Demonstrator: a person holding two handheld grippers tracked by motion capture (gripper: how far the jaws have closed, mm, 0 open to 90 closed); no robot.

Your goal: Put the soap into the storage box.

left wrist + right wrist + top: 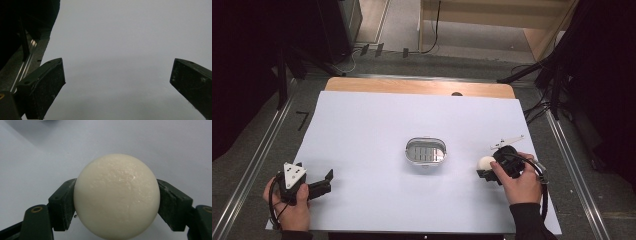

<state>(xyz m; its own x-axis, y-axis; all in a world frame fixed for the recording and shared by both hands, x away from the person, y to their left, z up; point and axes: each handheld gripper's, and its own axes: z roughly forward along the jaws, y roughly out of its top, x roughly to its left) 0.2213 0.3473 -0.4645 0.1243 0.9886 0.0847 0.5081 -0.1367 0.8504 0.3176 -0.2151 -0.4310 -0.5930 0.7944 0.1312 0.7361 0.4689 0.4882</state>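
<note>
White and round, the ball (116,196) sat clamped between the jaws of the right gripper (487,169), low over the table (372,130) at its near right. Left of it stood a metal tin (426,151). At the near left corner, the left gripper (117,82) gaped wide and held nothing.

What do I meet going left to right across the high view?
Left tongs, open on the white sheet → metal tray at the middle → white ball → right tongs clamped on it, held by the right hand.
</note>
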